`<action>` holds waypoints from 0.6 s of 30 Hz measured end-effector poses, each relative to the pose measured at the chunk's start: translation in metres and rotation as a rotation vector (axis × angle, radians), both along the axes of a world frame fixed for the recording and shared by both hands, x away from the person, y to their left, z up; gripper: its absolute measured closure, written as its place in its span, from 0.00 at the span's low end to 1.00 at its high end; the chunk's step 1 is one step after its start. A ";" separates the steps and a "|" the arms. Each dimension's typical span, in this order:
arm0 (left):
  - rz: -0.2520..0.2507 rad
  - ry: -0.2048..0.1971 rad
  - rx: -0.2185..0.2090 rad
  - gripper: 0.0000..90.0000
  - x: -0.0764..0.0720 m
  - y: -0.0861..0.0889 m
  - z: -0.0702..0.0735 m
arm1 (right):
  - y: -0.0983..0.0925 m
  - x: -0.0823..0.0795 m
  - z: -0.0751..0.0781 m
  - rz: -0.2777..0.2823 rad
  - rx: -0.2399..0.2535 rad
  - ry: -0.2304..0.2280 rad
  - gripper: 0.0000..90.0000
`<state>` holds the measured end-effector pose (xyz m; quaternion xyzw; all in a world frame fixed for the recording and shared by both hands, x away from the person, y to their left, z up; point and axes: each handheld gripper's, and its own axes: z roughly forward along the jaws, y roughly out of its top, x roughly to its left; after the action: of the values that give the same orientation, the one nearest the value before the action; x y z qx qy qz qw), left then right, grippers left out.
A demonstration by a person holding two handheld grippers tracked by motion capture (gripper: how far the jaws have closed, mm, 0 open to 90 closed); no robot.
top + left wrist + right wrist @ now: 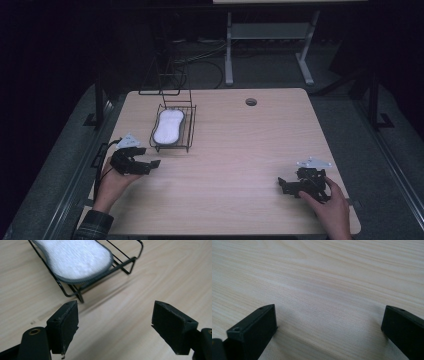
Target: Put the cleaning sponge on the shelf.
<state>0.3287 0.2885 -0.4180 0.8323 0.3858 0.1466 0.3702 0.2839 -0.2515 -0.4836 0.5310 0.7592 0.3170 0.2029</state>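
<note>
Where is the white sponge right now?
The white sponge lies in the black wire rack on the table's left half in the high view, just beyond the left hand-held gripper; the left gripper view shows it ahead of the open jaws.

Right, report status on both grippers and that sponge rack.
Left gripper open, empty, near the wire rack. Right gripper open, empty, on bare table. White sponge lies in rack. Path clear.

White sponge [168, 125] — black wire rack [187, 131]

a dim lab: bare wooden table [240, 150], floor cables [210, 62].
</note>
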 end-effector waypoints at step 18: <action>-0.065 0.044 0.069 0.16 -0.033 -0.006 -0.032 | 0.000 0.000 0.000 0.000 -0.001 0.000 0.00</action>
<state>0.2954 0.2824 -0.4499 0.8598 0.3612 0.1292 0.3370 0.2838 -0.2516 -0.4837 0.5308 0.7594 0.3167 0.2032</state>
